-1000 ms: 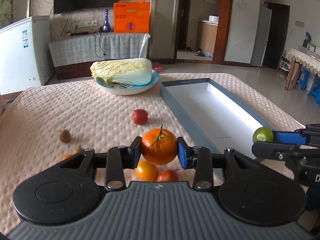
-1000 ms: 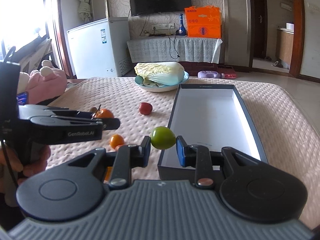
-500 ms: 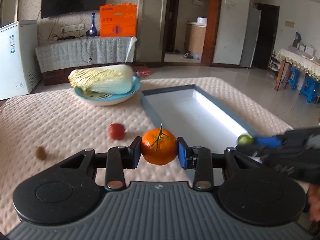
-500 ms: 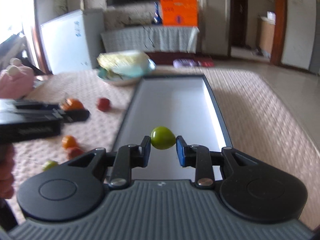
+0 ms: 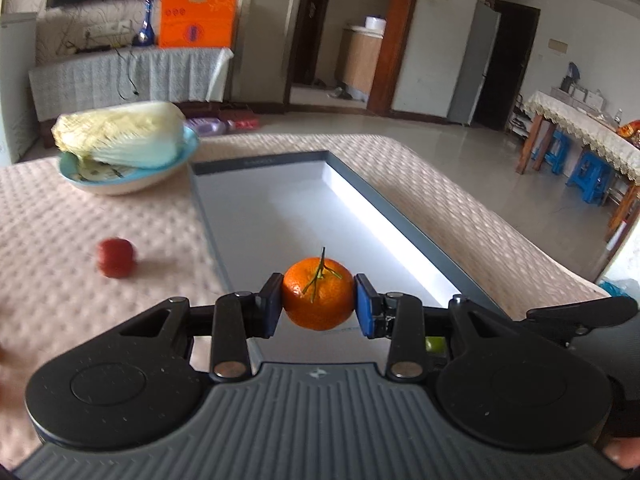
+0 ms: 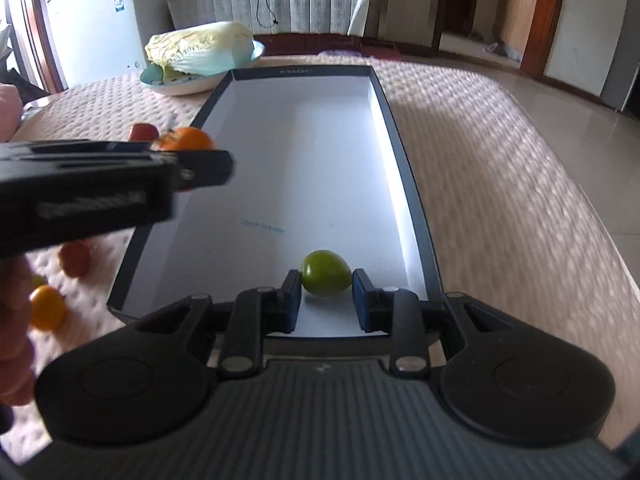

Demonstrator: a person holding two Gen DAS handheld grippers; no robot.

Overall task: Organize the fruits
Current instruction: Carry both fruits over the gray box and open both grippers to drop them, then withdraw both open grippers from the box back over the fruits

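Orange mandarin (image 5: 318, 298), stem and twig up, clamped between the blue pads of the left gripper (image 5: 318, 304); jaws narrow, both pads pressed to the fruit's sides. Fruit hangs above the near end of the long box (image 5: 262, 216) (dark rim, white interior), not touching its floor. From the right wrist view the left gripper (image 6: 208, 166) enters from the left, over the box's (image 6: 384, 96) left rim, with the mandarin (image 6: 184, 139) at its tip. Right gripper (image 6: 326, 294): a green fruit (image 6: 326, 273) sits between its blue pads at the near right part of the box, low against the white floor with a shadow under it; the pads stand at its sides, and the frame does not settle whether it rests on the floor or is lifted. Jaws at their narrowest, closed on the green fruit. In the left wrist view only a sliver of the green fruit (image 5: 435, 344) shows behind the left gripper's linkage. Loose on the quilted pink cloth of the desk (image 5: 60, 240), left of the box: a red fruit (image 5: 116, 257), blurred. Right view adds, near left, a reddish fruit (image 6: 74, 258) and a yellow-orange one (image 6: 47, 307), both partly behind the left gripper's body. Far left of the box, just beside its far corner: a blue plate (image 6: 180, 84) carrying a napa cabbage (image 6: 200, 46).
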